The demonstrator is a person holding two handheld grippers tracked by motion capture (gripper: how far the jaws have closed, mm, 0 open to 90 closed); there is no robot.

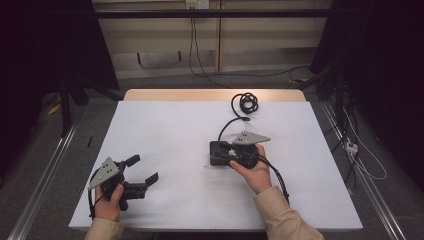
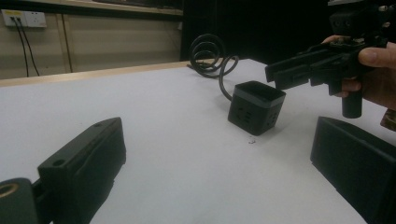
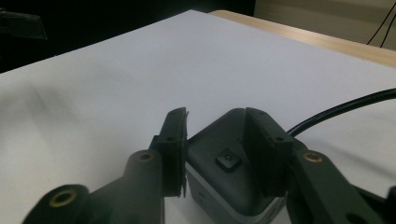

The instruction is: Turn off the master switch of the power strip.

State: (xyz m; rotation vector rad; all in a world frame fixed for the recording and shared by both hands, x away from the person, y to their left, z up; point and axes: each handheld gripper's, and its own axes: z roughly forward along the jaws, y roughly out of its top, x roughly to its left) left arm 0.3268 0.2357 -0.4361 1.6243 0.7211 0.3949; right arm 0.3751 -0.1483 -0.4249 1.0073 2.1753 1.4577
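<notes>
A black cube-shaped power socket [image 1: 216, 148] sits upright on the white table [image 1: 170, 130]. Its black cable runs back to a coil [image 1: 246, 102] near the far edge. My right gripper [image 1: 227, 155] is held at the cube from its right. In the right gripper view the jaws [image 3: 215, 135] stand a little apart over the cube's top [image 3: 229, 186], which has a small square button. From the left gripper view the cube [image 2: 256, 107] shows just below the right gripper's tips [image 2: 276, 74], with the coil [image 2: 208, 51] behind. My left gripper [image 1: 143, 169] is wide open and empty at the front left [image 2: 219, 177].
A bare wooden strip [image 1: 215, 95] edges the table's far side. Loose cables and a plug strip [image 1: 351, 146] lie on the floor at the right, and metal rails [image 1: 45, 175] run along both sides. Wall outlets [image 2: 23, 18] are behind the table.
</notes>
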